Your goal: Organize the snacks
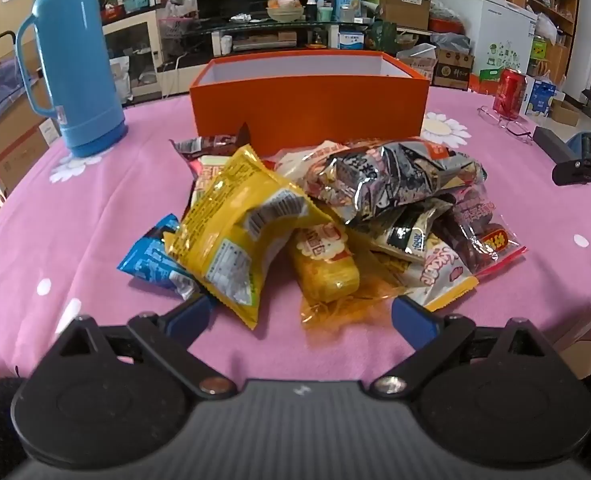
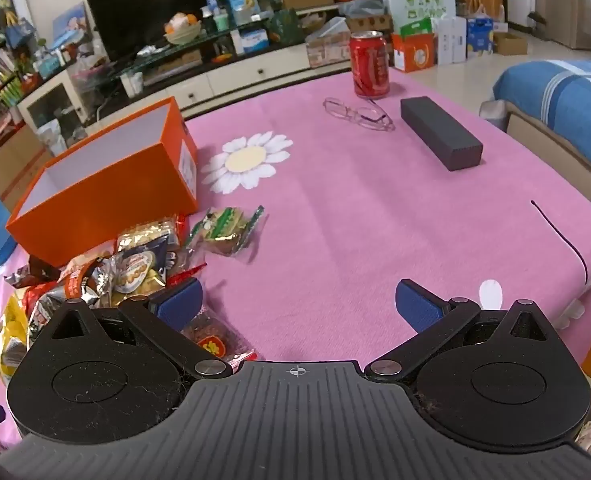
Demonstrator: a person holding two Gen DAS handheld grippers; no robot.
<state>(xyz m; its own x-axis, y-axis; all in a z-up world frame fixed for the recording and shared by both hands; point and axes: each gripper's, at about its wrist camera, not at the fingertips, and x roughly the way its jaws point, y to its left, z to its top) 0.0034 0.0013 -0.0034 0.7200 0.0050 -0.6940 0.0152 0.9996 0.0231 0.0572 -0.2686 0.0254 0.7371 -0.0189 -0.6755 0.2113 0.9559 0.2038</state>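
Note:
A heap of snack packets lies on the pink tablecloth in front of an open orange box (image 1: 309, 108). In the left wrist view a big yellow packet (image 1: 235, 232) is at the front, a silver packet (image 1: 391, 178) behind it, a blue packet (image 1: 151, 258) at the left. My left gripper (image 1: 301, 316) is open and empty, just short of the heap. My right gripper (image 2: 299, 306) is open and empty over bare cloth, right of the heap. The orange box (image 2: 107, 196) and a green packet (image 2: 227, 226) show there.
A blue thermos (image 1: 77, 60) stands at the left of the box. A red can (image 2: 369, 64), glasses (image 2: 357, 114) and a dark grey block (image 2: 441, 132) lie at the far right. A blue sofa (image 2: 567, 100) is beyond the table's right edge.

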